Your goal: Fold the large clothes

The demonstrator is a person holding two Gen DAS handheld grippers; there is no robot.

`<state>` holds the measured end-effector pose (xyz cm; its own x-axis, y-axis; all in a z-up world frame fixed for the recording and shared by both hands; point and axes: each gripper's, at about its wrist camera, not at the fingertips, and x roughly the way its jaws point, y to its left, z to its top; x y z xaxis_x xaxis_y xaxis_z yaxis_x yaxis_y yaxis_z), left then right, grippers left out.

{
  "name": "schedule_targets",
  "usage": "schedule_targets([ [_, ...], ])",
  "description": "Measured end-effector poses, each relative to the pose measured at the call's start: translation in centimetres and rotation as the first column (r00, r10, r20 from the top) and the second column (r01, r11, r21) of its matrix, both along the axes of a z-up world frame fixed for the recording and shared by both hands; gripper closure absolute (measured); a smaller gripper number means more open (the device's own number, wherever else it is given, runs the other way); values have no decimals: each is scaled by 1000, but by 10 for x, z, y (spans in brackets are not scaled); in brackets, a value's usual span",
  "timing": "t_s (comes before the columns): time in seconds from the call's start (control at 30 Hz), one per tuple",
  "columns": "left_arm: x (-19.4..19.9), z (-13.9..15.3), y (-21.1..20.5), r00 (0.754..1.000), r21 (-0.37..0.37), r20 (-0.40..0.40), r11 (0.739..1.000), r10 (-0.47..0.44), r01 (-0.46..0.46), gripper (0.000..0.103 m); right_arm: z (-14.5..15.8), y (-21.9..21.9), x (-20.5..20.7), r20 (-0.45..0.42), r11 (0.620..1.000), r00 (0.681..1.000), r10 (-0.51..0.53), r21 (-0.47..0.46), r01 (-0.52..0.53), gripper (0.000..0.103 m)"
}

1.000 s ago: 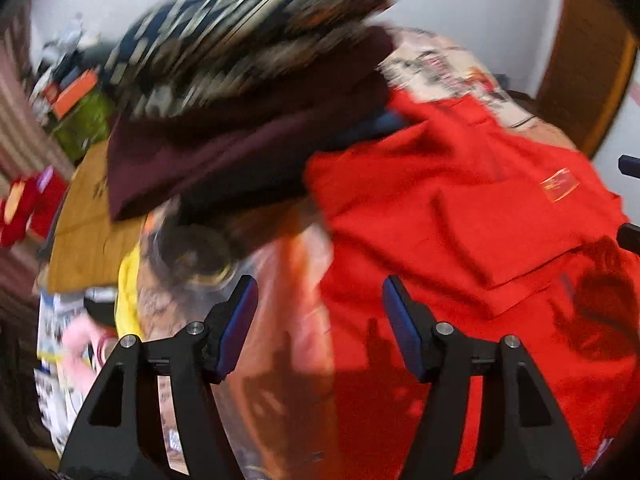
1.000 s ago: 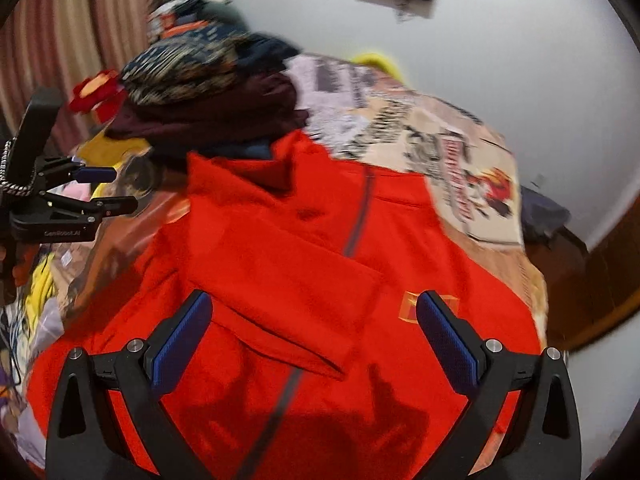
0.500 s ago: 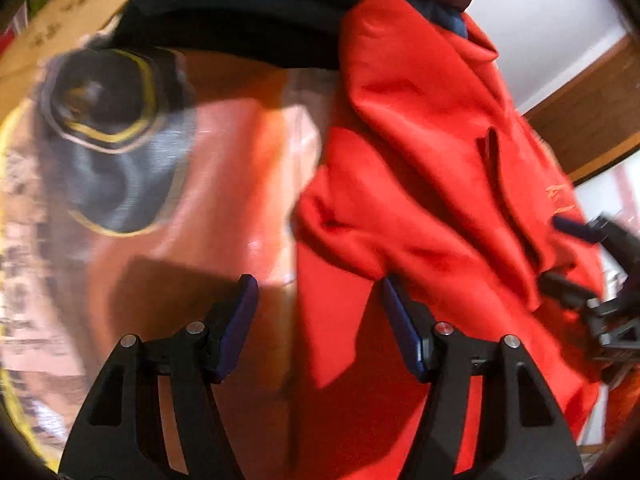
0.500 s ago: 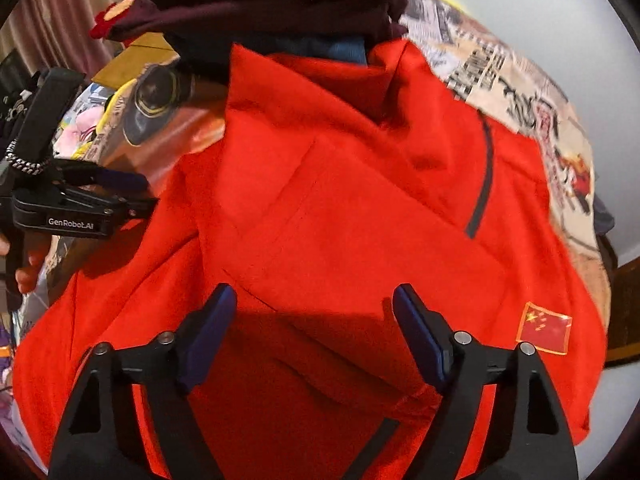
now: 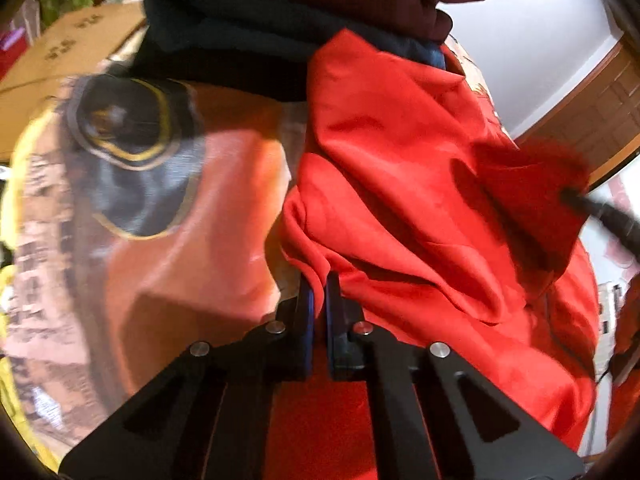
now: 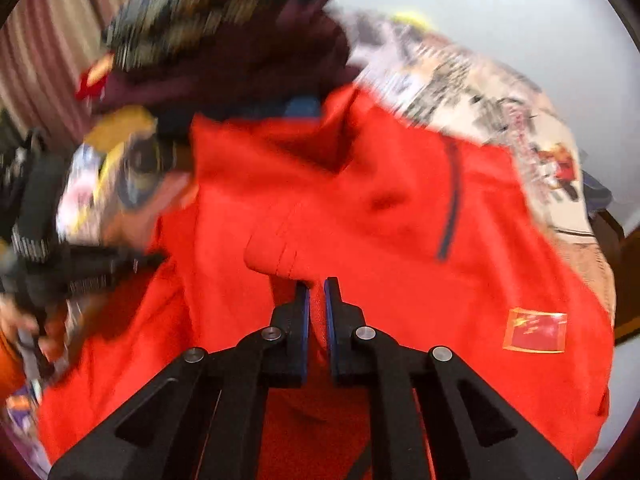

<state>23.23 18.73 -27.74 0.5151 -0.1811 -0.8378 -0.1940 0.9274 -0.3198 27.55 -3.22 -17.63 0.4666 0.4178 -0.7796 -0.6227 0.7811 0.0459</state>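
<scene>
A large red jacket (image 6: 400, 216) with a dark zip and a small flag patch (image 6: 535, 330) lies spread on a printed bedspread (image 5: 168, 240); it also fills the right of the left wrist view (image 5: 400, 168). My left gripper (image 5: 318, 284) is shut on a bunched fold at the jacket's left edge. My right gripper (image 6: 317, 286) is shut on the folded sleeve cuff (image 6: 280, 252) near the jacket's middle. The right gripper's tip shows at the right of the left wrist view (image 5: 600, 212), and the left gripper shows blurred in the right wrist view (image 6: 80, 268).
A stack of folded dark clothes (image 5: 280, 8) sits behind the jacket's collar, also in the right wrist view (image 6: 224, 52). A cardboard box (image 5: 68, 52) lies at the far left. A white wall (image 6: 500, 16) and a wooden door frame (image 5: 580, 120) stand beyond the bed.
Both grippers were open above the jacket; both have now closed on its fabric, the left on the left edge, the right on the sleeve cuff. The right view is motion-blurred.
</scene>
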Motion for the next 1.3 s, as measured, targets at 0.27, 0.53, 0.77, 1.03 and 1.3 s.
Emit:
schedule_targets([
  [0.27,-33,0,3,1000,30,-21,999,21,-20,100,62,-59,13,75,972,980,-184,166,170,97],
  [0.53,-25,-17,-19,997,93,-74,996,12,-5,99,44,-130,19,16,930,940,-340,151,334,97],
  [0.77,-18,-30,-15,995,162,-94,987,19,-3,97,1,-189,14,-123,901,902,-413,91,425,97],
  [1.03,-34,-4,-14,994,260,-110,966,21,9,84,-23,-213,-4,-212,910,892,-398,32,414,89],
  [1.3,-28,55,-32,999,364,-26,931,-27,35,53,-9,-233,-21,-187,910,899,-395,50,410,51],
])
